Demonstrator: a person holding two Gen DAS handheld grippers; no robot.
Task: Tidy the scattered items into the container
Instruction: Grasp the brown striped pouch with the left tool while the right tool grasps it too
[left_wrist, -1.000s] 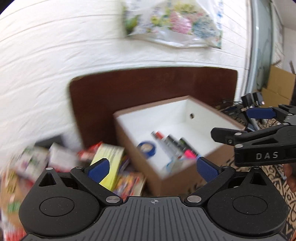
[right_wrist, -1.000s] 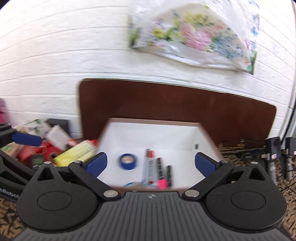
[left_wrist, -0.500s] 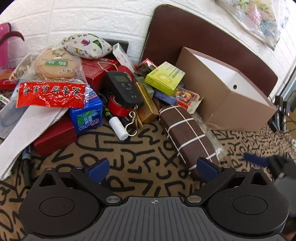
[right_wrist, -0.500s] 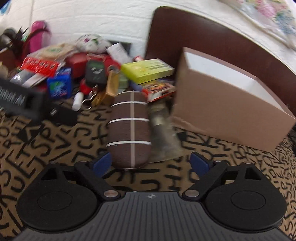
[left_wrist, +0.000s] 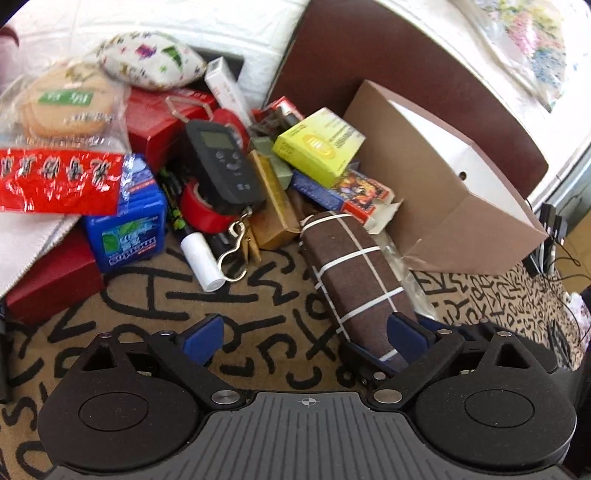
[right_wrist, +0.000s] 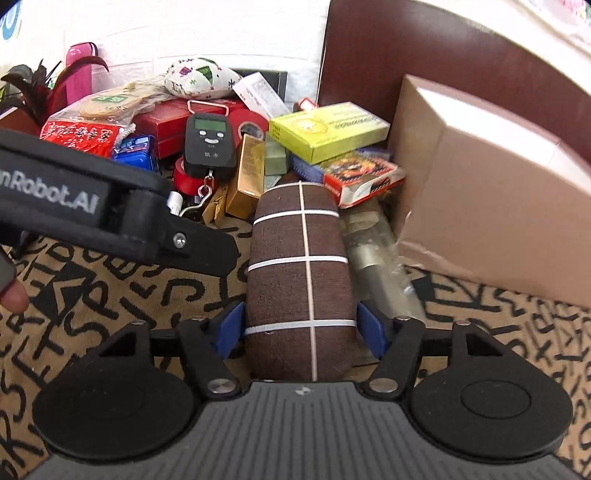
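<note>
**Right tongs closing around the brown pouch beside the box**

Left wrist view: The left tongs stood wide open with nothing between the blue pads, only the patterned cloth of the tabletop under them. The brown pouch with white lines lay at about two o'clock from them, running up toward one o'clock. Its near end sat between the pads of the right tongs, which showed partly behind the left tongs' right finger. The cardboard box stood at two o'clock, just beside the pouch. A heap of loose things filled ten to twelve o'clock: a black hand scale, a roll of red tape, a blue packet, a yellow-green carton and a white tube.

Right wrist view: The right tongs were closing with the pouch between the pads. The pads sat just beside its flanks; whether they pressed it could not be told. The pouch ran straight up to twelve o'clock on the tabletop. The box stood at two o'clock, and a clear plastic wrapper lay between the pouch and it. The left tongs' dark arm crossed at ten o'clock, with the scale and the carton beyond.
</note>
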